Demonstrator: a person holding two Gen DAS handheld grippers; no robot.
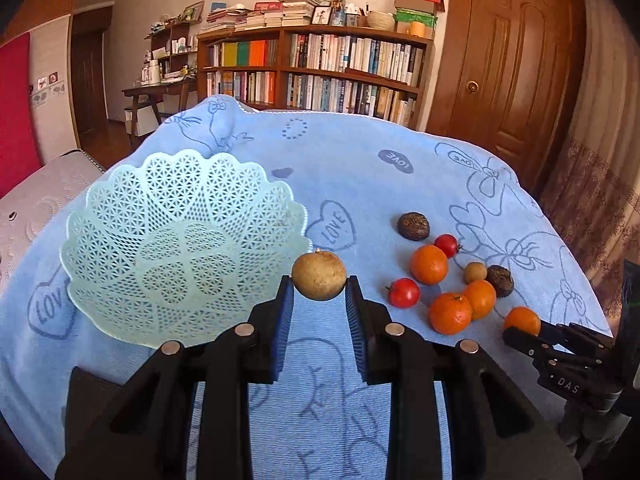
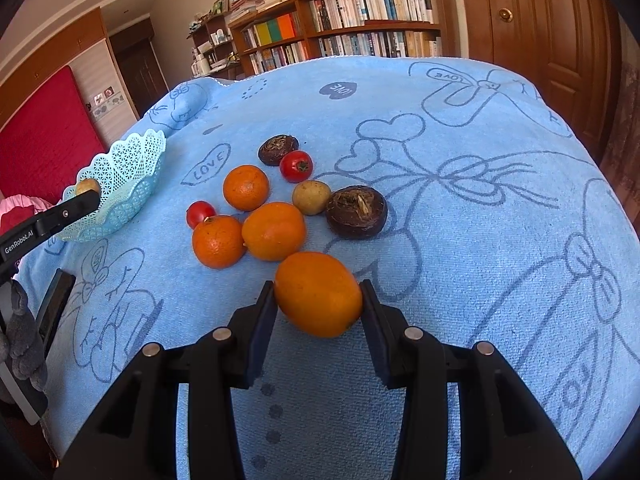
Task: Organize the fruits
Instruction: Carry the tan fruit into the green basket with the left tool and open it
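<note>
My left gripper (image 1: 319, 285) is shut on a round tan-brown fruit (image 1: 319, 275), held just right of the pale green lattice basket (image 1: 120, 216), which has nothing in it. My right gripper (image 2: 318, 294) is shut on an orange (image 2: 318, 294) near the front of the fruit pile. On the blue cloth lie three more oranges (image 2: 245, 187) (image 2: 274, 231) (image 2: 218, 241), two small red fruits (image 2: 296, 165) (image 2: 200, 213), a small tan fruit (image 2: 311, 197) and two dark brown fruits (image 2: 277, 149) (image 2: 356, 211). The left gripper (image 2: 86, 196) with its tan fruit (image 2: 88, 186) shows beside the basket (image 2: 128, 184) in the right wrist view.
A blue towel (image 1: 360, 168) with "LOVE" hearts covers the table and drops off at the far edge. Behind it stand a wooden bookshelf (image 1: 320, 68) and a brown door (image 1: 516, 48). A grey plush thing (image 2: 22, 344) sits at the table's left edge.
</note>
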